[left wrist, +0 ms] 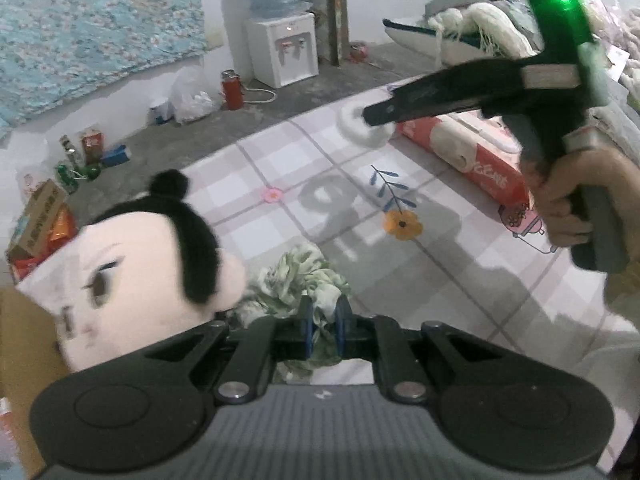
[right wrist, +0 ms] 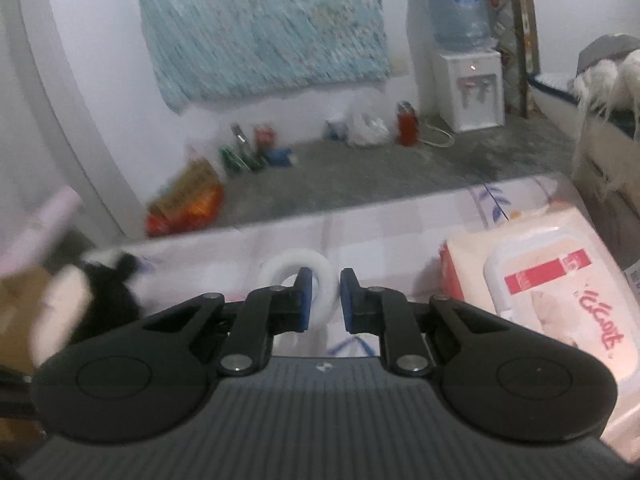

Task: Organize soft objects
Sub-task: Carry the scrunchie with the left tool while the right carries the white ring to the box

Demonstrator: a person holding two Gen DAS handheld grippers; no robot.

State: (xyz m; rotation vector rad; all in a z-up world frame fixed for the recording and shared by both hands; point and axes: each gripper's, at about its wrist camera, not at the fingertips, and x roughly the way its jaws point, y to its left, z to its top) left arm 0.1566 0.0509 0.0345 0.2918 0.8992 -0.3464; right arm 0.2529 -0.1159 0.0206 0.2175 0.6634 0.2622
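Observation:
My left gripper is shut on a crumpled green-and-white floral cloth lying on the checked bedsheet. A plush doll head with black hair sits just left of it, over a cardboard box. My right gripper is open, its jaws straddling the near rim of a white tape roll on the sheet. In the left wrist view the right gripper hovers at the same white roll. The doll shows blurred at the left of the right wrist view.
A red-and-white wet-wipes pack lies right of the roll; it also shows in the left wrist view. Beyond the bed edge are a water dispenser, a red bottle, bags and cartons on the grey floor. A fringed blanket lies far right.

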